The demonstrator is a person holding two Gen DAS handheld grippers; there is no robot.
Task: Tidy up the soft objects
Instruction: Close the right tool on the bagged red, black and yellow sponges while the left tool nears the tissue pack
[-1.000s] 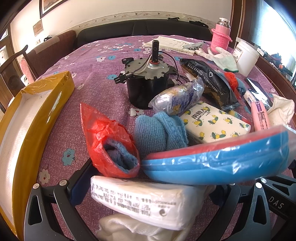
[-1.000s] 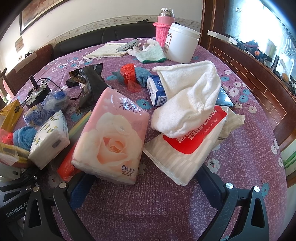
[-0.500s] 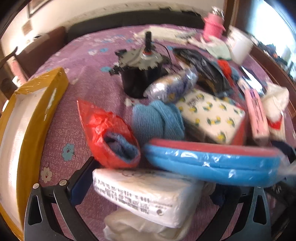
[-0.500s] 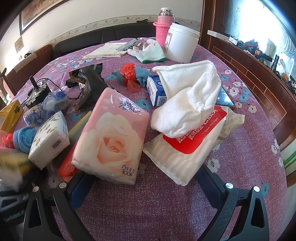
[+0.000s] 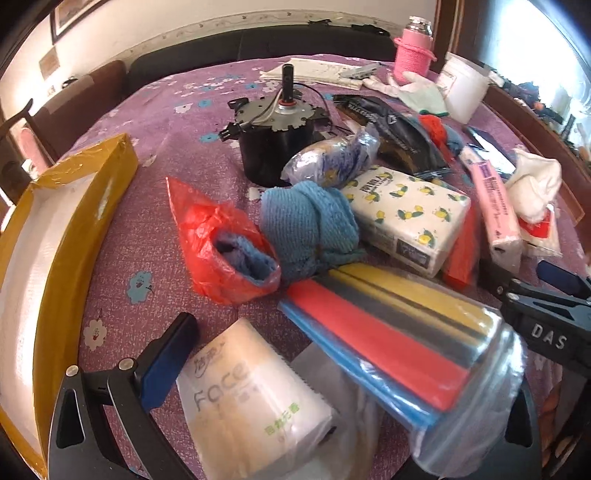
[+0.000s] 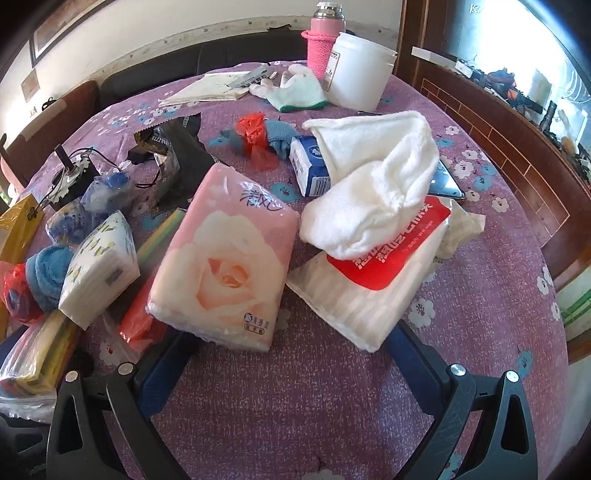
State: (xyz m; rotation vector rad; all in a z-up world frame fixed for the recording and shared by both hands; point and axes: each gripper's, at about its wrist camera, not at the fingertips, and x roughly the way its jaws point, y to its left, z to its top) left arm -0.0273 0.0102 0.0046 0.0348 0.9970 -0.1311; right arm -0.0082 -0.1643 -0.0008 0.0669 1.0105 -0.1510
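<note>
My left gripper (image 5: 295,398) holds a white "Face" tissue pack (image 5: 251,406) and a clear bag of coloured sponge sheets (image 5: 399,354) between its wide-set fingers. A blue knit cloth (image 5: 306,229), a red bag with a blue cloth (image 5: 221,247) and a lemon-print tissue pack (image 5: 410,218) lie just ahead. My right gripper (image 6: 288,369) is open and empty on the purple tablecloth (image 6: 332,413). A pink rose tissue pack (image 6: 229,266) lies just ahead of its left finger. A white towel (image 6: 376,184) on a red-labelled wipes pack (image 6: 369,280) lies ahead of its right finger.
A yellow-taped cardboard box (image 5: 48,251) stands open at the left. A black motor (image 5: 277,144), a black pouch (image 5: 399,133), a white tub (image 6: 358,70), a pink flask (image 6: 325,33), white gloves (image 6: 295,88) and papers (image 6: 210,88) sit farther back. A phone (image 6: 443,181) lies under the towel.
The left gripper has risen and turned. The tissue pack and sponge bag in it have tilted, and the sponge bag now shows its striped face. The right gripper has not moved.
</note>
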